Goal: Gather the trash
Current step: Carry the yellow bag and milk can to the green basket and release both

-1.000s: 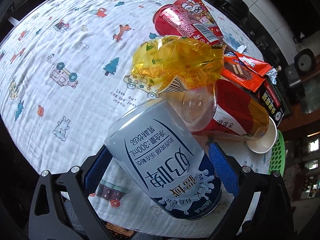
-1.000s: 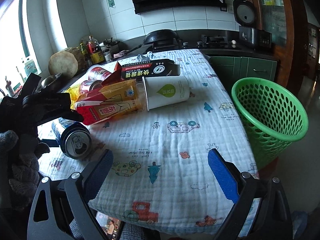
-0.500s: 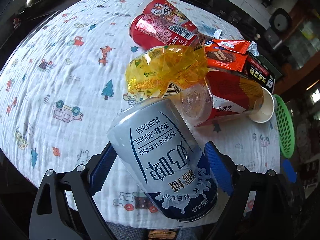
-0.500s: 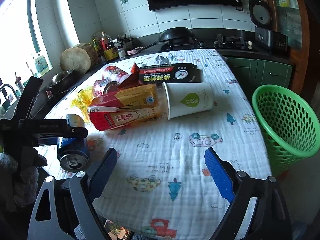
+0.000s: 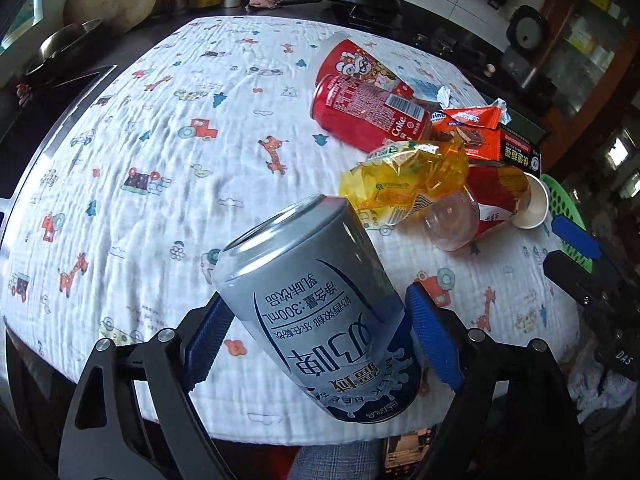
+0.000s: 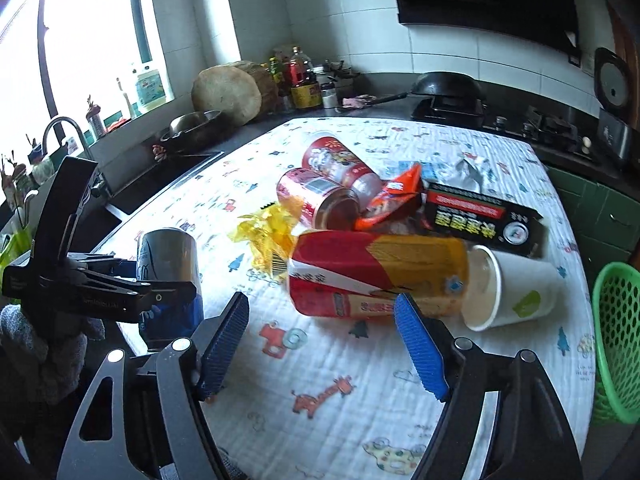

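Silver-blue milk-beer can (image 5: 320,312), undented

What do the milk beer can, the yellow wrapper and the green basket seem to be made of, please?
Milk beer can: likely aluminium, matte printed wall, bare metal rim. Yellow wrapper: thin glossy plastic film, translucent and crinkled. Green basket: apparently moulded plastic, perforated.

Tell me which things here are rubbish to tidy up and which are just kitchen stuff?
Rubbish job:
grey can in the left gripper
red cola can
yellow wrapper
white paper cup
black box
green basket

Just lying about:
wok
metal bowl
sauce bottles
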Demonstrator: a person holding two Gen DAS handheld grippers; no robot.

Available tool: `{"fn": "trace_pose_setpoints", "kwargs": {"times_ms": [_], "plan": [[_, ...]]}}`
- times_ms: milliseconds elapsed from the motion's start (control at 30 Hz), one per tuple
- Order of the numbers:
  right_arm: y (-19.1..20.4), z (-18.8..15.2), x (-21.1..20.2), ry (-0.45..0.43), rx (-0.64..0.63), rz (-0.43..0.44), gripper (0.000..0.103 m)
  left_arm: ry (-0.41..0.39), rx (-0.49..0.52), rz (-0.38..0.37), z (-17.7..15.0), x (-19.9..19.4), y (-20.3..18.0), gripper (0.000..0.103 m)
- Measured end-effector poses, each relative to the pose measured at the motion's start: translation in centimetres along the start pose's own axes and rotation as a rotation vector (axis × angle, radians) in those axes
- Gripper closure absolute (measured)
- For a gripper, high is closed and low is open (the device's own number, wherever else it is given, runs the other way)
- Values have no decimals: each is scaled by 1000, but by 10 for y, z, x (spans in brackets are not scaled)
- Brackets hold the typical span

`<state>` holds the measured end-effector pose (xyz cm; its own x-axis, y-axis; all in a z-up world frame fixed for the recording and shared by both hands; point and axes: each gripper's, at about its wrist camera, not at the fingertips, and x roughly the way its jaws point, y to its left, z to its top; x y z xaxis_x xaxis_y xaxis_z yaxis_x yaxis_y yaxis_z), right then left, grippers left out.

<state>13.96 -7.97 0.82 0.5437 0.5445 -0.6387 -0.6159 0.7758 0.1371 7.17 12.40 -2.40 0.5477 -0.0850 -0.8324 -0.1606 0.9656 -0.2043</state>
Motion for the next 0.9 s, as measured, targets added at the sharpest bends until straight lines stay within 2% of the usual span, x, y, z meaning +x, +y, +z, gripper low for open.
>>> {"fn": "trace_pose_setpoints", "kwargs": {"times_ms": [100, 267, 500, 567, 633, 800, 900], "plan": [[18, 14, 19, 23, -60, 12, 29, -25, -1, 4, 4, -11, 18, 21], [37, 33, 52, 66, -131, 2, 23, -53, -9, 8, 11, -21, 43, 23], [49, 52, 103, 154, -169, -69, 21, -56, -33, -29, 14, -19, 61, 24], [51, 53, 112, 169, -176, -93, 28, -54, -39, -42, 16, -16, 62, 24], [51, 53, 113, 171, -172, -99, 41, -55, -38, -52, 17, -15, 61, 24], [43, 54, 103, 151, -121, -68, 48, -52, -25, -77, 20, -12, 53, 24], [39, 57, 87, 103, -90, -48, 49, -43, -16, -92, 21, -10, 45, 24]]}}
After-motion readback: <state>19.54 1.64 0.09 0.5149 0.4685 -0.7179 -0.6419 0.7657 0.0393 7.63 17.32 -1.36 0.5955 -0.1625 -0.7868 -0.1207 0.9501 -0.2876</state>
